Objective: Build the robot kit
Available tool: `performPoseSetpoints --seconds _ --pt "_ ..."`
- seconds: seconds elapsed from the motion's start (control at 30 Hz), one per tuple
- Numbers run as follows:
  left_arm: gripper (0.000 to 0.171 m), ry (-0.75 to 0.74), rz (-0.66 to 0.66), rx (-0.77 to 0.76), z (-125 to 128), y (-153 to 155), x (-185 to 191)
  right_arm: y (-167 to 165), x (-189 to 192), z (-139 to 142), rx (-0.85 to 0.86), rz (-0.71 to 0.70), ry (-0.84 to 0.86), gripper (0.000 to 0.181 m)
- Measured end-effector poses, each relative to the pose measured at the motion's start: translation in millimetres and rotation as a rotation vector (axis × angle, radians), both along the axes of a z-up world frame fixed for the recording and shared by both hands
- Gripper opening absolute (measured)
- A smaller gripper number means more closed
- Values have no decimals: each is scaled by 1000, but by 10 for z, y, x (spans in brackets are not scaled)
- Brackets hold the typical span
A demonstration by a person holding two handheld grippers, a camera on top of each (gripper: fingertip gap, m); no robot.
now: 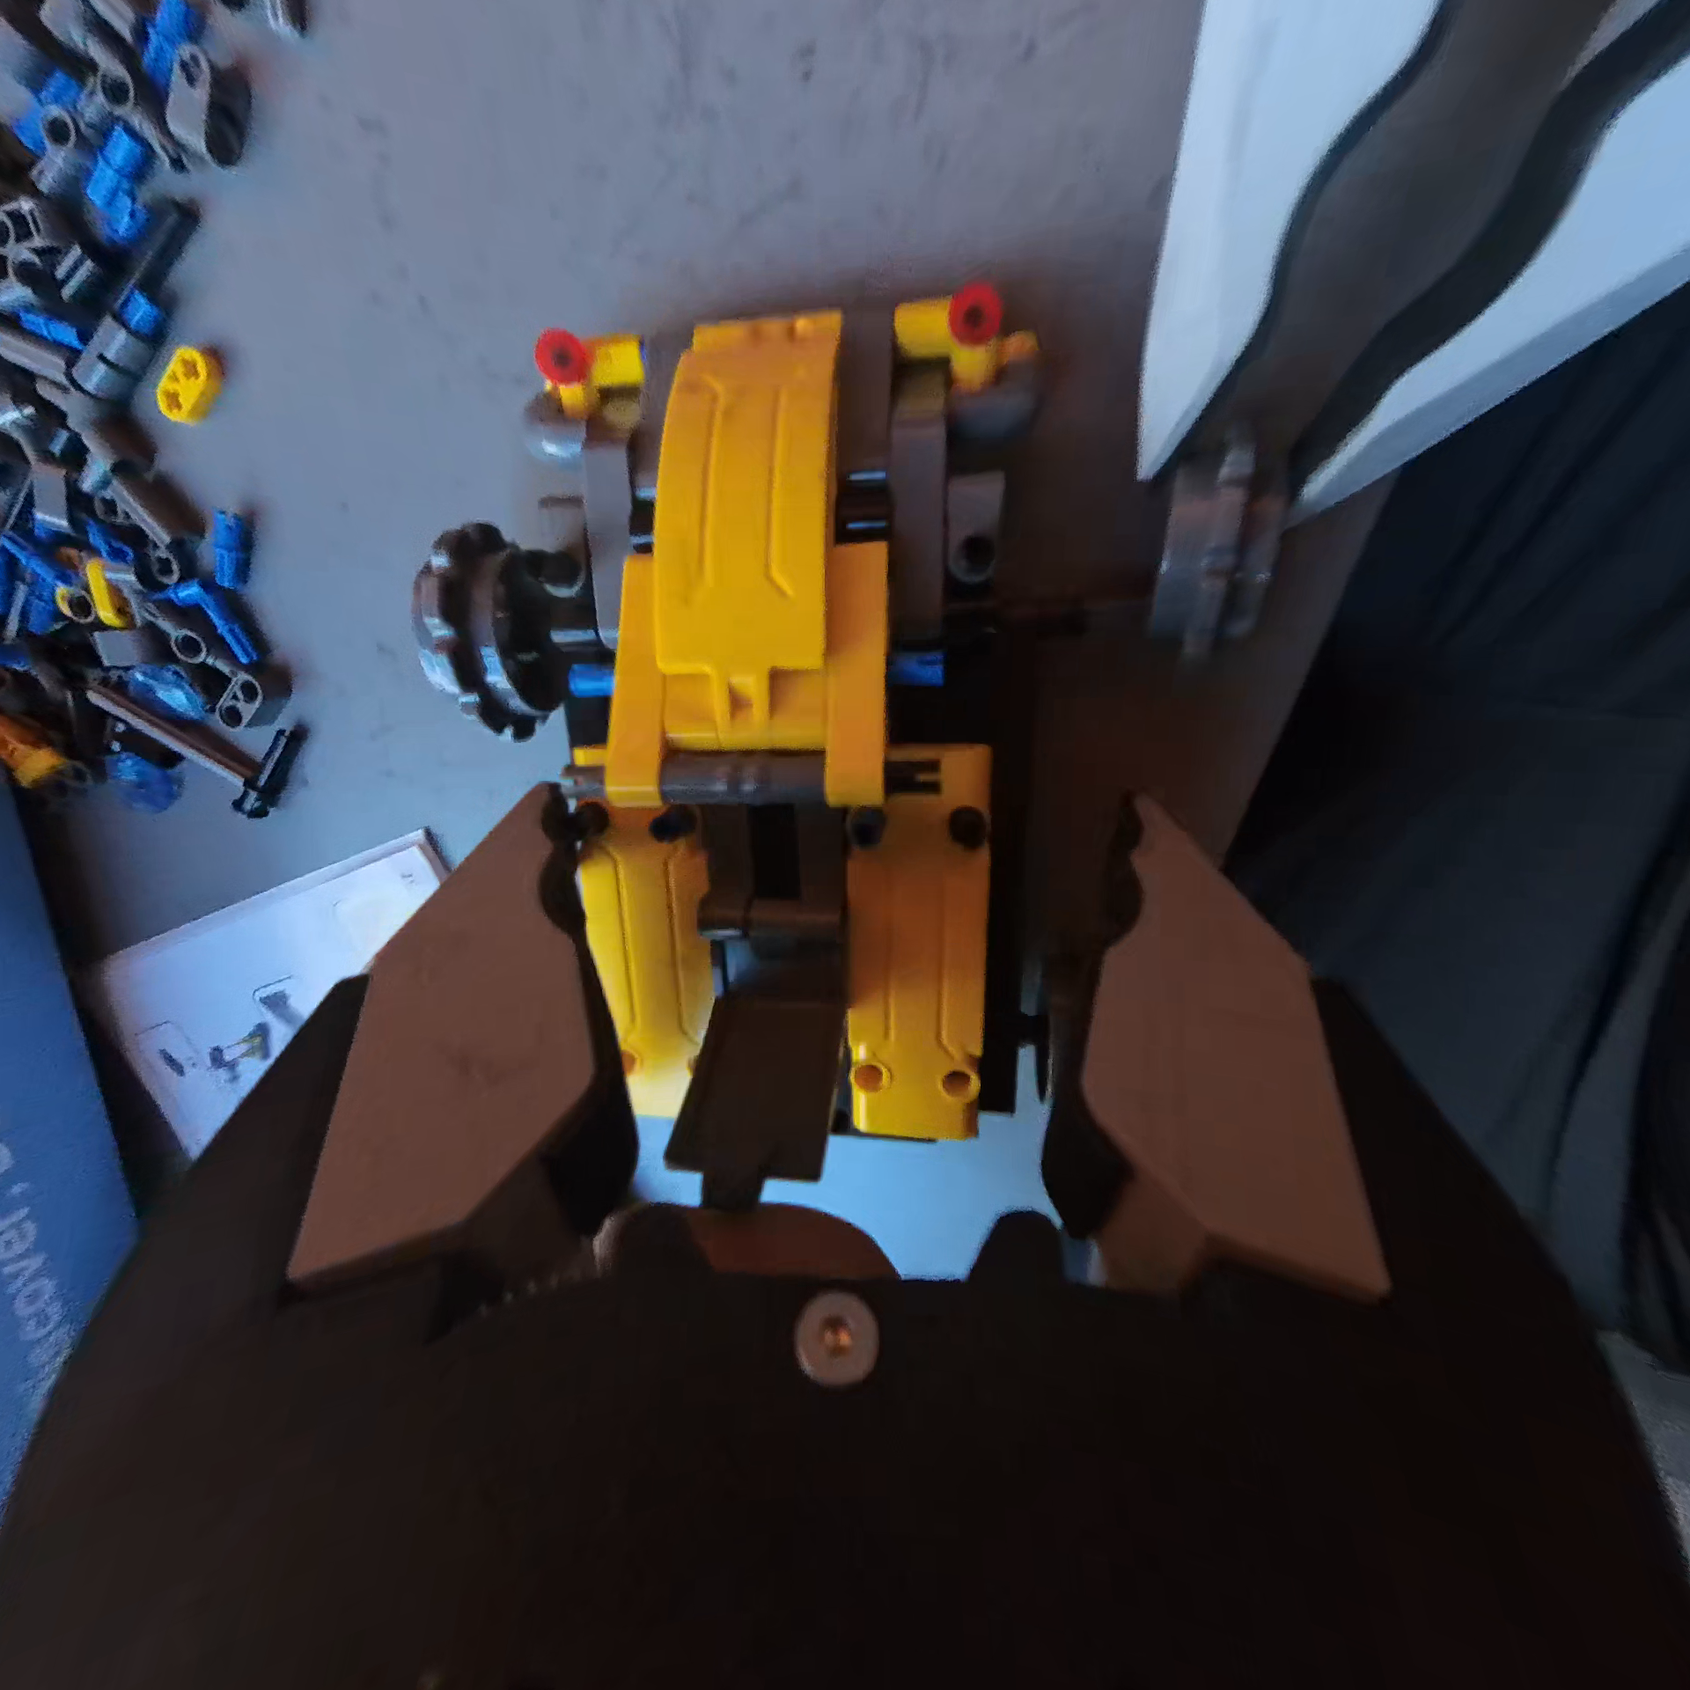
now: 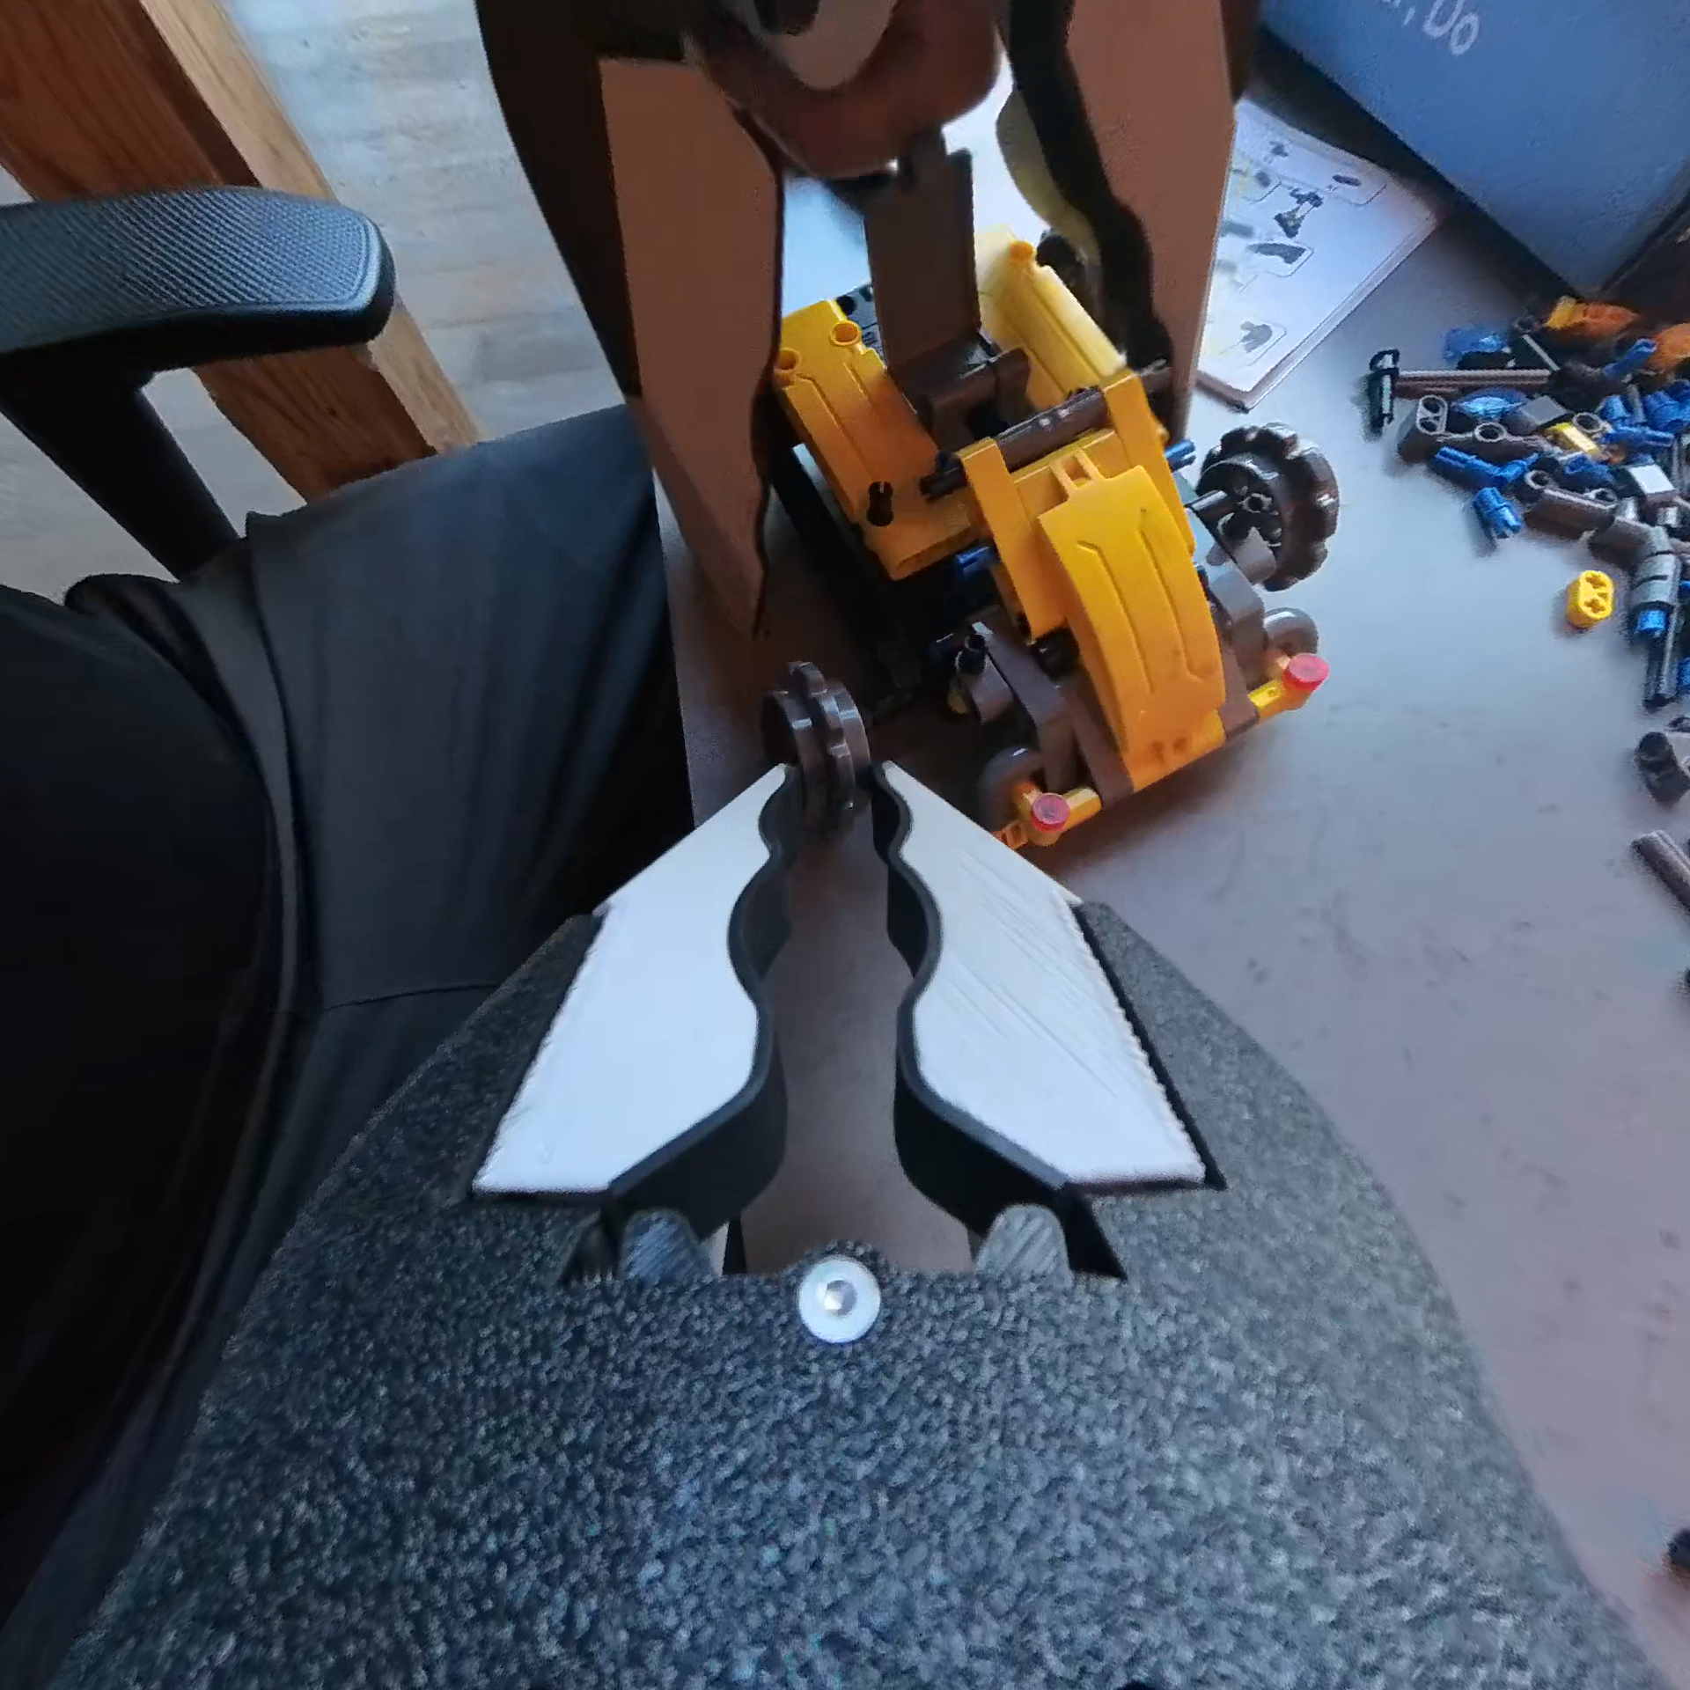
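Observation:
A yellow and black brick vehicle [image 1: 759, 594] lies on the grey table [image 1: 640, 165]; it also shows in the right wrist view [image 2: 1079, 512]. One dark grey wheel [image 1: 475, 631] is mounted on its left side. My left gripper [image 1: 846, 814] is open, its brown fingers [image 1: 457, 1033] straddling the vehicle's rear; the left finger touches its side. My right gripper [image 2: 832, 777], with white fingers [image 2: 1006, 988], is shut on a second dark grey wheel [image 2: 814, 754]. It holds the wheel just off the vehicle's other side, apart from it, as the left wrist view [image 1: 1216, 549] shows.
A pile of loose blue, grey and black pieces [image 1: 110, 457] lies left of the vehicle, with a small yellow piece [image 1: 189, 384] beside it. An instruction booklet [image 1: 274, 960] and a blue box [image 1: 46, 1143] lie nearby. A chair armrest [image 2: 183, 265], a wooden leg [image 2: 274, 302] and a person's dark clothing [image 2: 411, 732] border the table edge. The small yellow piece [image 1: 189, 384] lies around 11 centimeters away from my left fingertips. It turns up in the right wrist view [image 2: 1586, 593] as well.

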State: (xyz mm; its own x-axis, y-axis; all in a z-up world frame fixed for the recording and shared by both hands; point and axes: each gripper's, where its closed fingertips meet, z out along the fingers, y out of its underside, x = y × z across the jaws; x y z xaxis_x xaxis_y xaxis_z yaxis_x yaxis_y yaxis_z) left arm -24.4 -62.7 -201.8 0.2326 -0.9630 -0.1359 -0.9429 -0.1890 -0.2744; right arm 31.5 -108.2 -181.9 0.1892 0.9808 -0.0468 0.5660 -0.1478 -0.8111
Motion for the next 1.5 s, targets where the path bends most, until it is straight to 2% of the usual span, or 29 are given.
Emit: performPoseSetpoints --seconds 0.17,0.23,0.27,0.93,1.03,1.23,1.5 --pt "107 11 -13 -6 0 26 -7 -4 -8 1 -3 16 2 14" --pt "102 -26 9 -31 26 45 19 -6 -29 13 6 27 7 14" --pt "93 -55 17 -47 53 57 40 -11 -47 21 4 35 13 14" --pt "93 -92 -2 -24 50 70 23 -57 -135 66 -8 75 42 14" --pt "93 -106 5 -25 52 85 27 -135 -163 174 -1 115 108 14" --pt "93 -95 6 -28 51 87 28 11 -156 170 -128 34 130 14" --pt "93 -128 26 -16 55 81 50 -37 -150 176 -311 44 165 14"
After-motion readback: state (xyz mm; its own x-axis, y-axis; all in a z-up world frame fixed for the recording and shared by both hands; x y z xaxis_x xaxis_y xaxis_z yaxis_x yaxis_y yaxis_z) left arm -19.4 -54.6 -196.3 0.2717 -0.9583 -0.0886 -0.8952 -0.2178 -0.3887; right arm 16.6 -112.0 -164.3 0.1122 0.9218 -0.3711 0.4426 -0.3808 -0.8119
